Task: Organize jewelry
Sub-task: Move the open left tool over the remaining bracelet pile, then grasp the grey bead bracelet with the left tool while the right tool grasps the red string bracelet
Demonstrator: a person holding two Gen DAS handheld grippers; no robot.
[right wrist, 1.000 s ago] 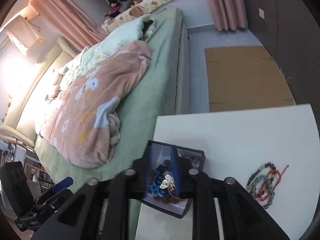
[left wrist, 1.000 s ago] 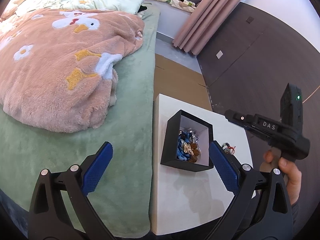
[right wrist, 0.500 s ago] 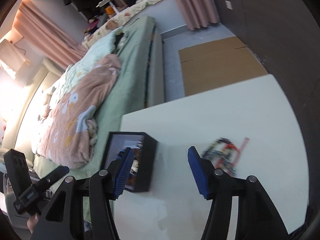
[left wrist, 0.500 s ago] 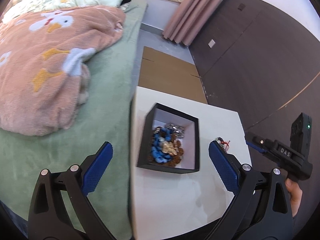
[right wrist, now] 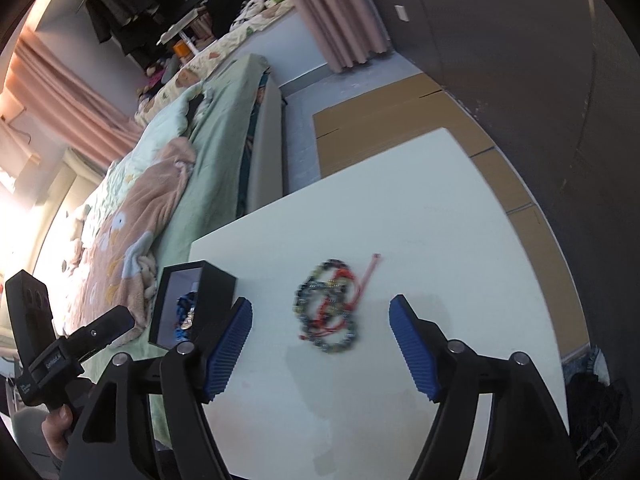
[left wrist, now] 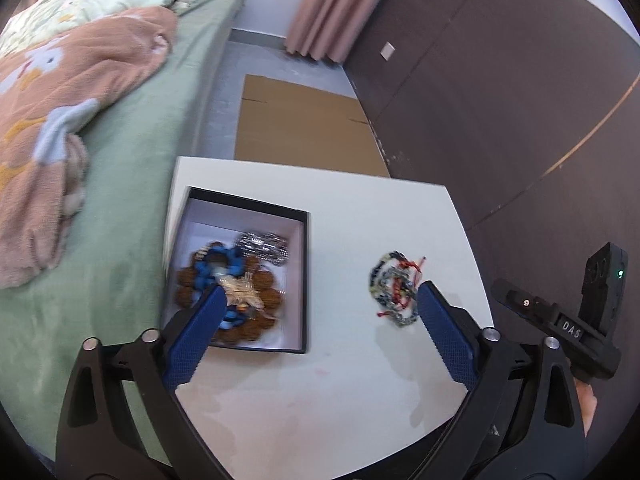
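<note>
The right hand-held gripper (right wrist: pixel 320 344) is spread wide and holding nothing, and the tangle of beaded bracelets (right wrist: pixel 330 305) with red cord sits dead ahead, just past its tips and centred in the gap, loose on the white surface (right wrist: pixel 420 220). Its red tail points up and to the right. The left hand-held gripper (left wrist: pixel 318 330) is also wide open and empty, with the bracelets off by its right finger, so I'd say the right one is better lined up. Further left is the black jewelry box (left wrist: pixel 305 280), already holding other pieces.
</note>
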